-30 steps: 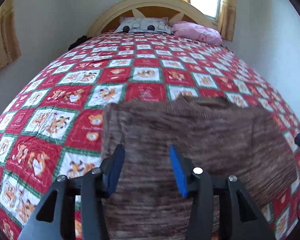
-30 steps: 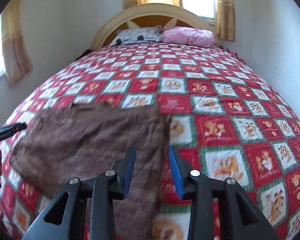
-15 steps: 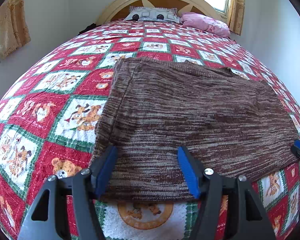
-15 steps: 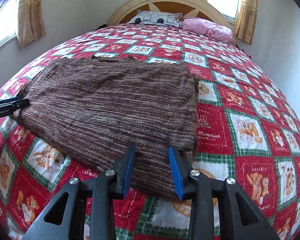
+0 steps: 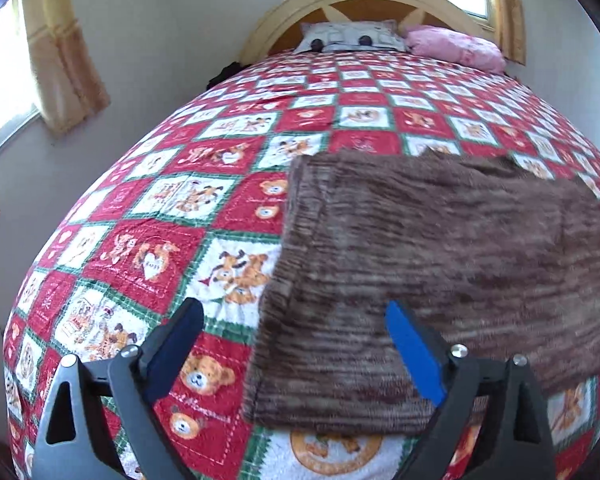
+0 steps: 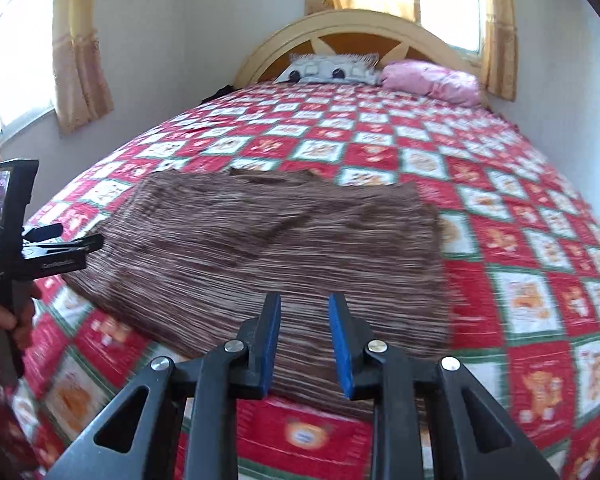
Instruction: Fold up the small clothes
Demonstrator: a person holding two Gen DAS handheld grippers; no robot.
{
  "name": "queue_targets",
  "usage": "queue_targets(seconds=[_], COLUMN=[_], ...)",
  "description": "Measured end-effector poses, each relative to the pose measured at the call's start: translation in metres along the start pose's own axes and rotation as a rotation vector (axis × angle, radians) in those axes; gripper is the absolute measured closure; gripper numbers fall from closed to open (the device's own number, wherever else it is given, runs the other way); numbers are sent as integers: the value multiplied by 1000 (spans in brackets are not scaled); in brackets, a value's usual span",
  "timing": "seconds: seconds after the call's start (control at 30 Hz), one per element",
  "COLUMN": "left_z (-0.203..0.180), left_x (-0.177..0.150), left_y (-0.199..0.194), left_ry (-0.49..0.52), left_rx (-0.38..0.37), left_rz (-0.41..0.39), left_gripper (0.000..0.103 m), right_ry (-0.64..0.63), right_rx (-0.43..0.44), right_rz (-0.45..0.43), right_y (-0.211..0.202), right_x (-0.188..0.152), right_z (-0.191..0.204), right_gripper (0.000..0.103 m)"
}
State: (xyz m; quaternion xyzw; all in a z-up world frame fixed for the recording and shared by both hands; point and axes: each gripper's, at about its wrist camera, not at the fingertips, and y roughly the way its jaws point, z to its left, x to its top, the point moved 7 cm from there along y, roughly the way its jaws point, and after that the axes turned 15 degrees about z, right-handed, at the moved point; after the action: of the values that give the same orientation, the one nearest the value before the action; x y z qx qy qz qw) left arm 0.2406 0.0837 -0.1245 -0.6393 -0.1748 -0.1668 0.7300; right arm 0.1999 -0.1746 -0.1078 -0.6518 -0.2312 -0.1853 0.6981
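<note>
**Grippers empty above knit, next fold not started**

The brown striped knit garment (image 5: 440,272) lies flat on the red-and-white teddy-print bedspread (image 5: 148,216), filling lower right of left wrist view and centre-left of right wrist view. Your left gripper (image 5: 296,348) is spread wide, holding nothing, straddling the garment's left edge. Right gripper (image 6: 304,340) is parted, empty, above the near hem. You look btwn folds. Next: lower both, pinch near corners w/o catching bedspread.

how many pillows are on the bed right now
2, both at the headboard: a grey patterned pillow in the middle, and a pink pillow to its right, touching it. Others could lie hidden behind them.
</note>
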Motion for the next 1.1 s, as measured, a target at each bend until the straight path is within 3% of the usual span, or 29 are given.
queue_targets(seconds=[0.2,0.43,0.63,0.7,0.9,1.07,1.1], left_z=[10,14,10,8,3,-8,-11], left_x=[18,39,36,33,35,37,38], left_y=[15,38,61,59,60,53,52], left_ry=[-59,-169,-220,-223,-185,-140,-130], left_rx=[-25,-160,-237,-233,-259,-344,-359], left_rz=[25,49,111,79,83,55,56], left_gripper=[5,5,5,5,6,54,57], right_ry=[-17,86,105,102,88,95,97], right_rx=[57,72,74,75,62,74,77], right_rz=[-11,-2,65,43,28,20,18], right_y=[18,53,92,93,94,92,92], right_x=[30,74,63,58,56,54,54], right_z=[35,43,51,51,52,52,51], right_gripper=[77,77,77,77,77,77,77])
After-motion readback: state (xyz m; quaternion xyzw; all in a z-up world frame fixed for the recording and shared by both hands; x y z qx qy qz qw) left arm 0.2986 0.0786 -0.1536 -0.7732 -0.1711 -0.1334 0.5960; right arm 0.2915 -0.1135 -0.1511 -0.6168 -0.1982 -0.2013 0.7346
